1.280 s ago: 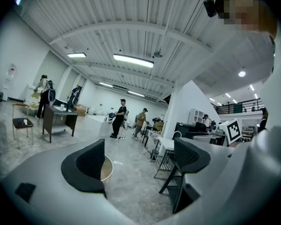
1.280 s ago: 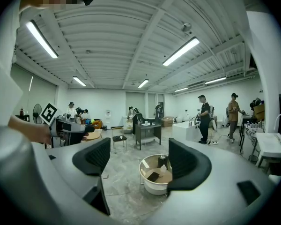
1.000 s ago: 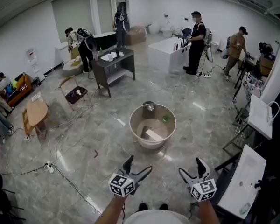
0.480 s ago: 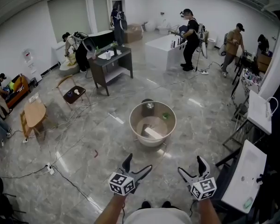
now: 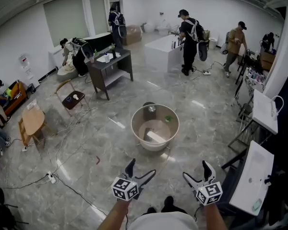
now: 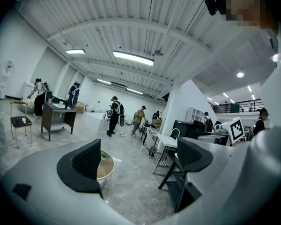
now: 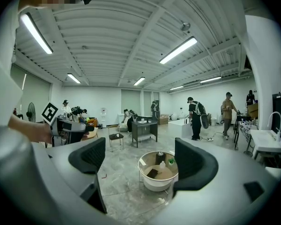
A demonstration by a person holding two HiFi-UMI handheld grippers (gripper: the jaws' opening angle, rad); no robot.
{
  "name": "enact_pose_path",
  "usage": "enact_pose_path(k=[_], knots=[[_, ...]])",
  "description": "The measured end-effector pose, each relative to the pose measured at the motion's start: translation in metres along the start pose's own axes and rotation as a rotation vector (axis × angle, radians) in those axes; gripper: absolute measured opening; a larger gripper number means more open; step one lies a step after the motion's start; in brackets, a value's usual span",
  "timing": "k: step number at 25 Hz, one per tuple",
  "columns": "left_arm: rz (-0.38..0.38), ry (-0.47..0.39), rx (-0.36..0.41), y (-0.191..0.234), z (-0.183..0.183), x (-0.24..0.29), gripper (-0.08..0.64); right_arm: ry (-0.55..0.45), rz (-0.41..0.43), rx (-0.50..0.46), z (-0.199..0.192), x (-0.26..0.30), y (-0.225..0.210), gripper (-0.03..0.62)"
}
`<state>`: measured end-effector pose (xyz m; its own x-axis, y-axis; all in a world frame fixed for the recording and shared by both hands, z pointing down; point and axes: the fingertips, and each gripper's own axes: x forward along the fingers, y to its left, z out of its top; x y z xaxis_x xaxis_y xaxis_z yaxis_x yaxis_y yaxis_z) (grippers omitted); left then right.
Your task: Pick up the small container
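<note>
1. Since the earlier frame the person in black (image 5: 188, 37) by the white counter (image 5: 158, 56) has shifted leftward in the head view. The round tub (image 5: 155, 147) now sits slightly further left there too, while both grippers show at much the same place low in the picture.
2. The left gripper (image 5: 142, 169) has just been opening its jaws a little wider. They stand spread, with only floor and the far room between them.
3. The right gripper (image 5: 196, 170) has likewise just been opening. Its jaws are wide apart and pinch nothing.
4. The small container (image 5: 150, 111), dark with a silvery top, stands upright against the tub's far wall. It is well apart from both pairs of fingers.
5. In the right gripper view the tub and the small container appear in the gap between the jaws, but far beyond them. In the left gripper view the tub shows partly behind the left-hand jaw.
6. The tub rests on the grey marbled floor (image 5: 86, 143), ahead of and between the two grippers.
7. Also in the tub:
   - a small green item (image 5: 168, 119) near the far right wall;
   - a white block (image 5: 156, 137) lying tilted on the bottom;
   - a small white bottle (image 7: 163, 164);
   - a dark flat piece (image 7: 153, 172) beside it.
</note>
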<state>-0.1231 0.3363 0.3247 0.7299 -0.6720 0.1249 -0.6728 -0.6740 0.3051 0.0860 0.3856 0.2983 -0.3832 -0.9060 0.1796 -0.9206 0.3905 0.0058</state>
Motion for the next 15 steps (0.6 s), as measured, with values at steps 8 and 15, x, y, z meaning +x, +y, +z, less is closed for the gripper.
enact_pose_path(k=[8, 15], knots=[[0.020, 0.018, -0.015, 0.017, 0.000, 0.029, 0.517, 0.001, 0.011, 0.026, -0.003, 0.029, -0.026, 0.468], [0.037, 0.025, -0.025, 0.039, 0.010, 0.081, 0.525, 0.024, 0.053, -0.012, -0.002, 0.081, -0.064, 0.468]])
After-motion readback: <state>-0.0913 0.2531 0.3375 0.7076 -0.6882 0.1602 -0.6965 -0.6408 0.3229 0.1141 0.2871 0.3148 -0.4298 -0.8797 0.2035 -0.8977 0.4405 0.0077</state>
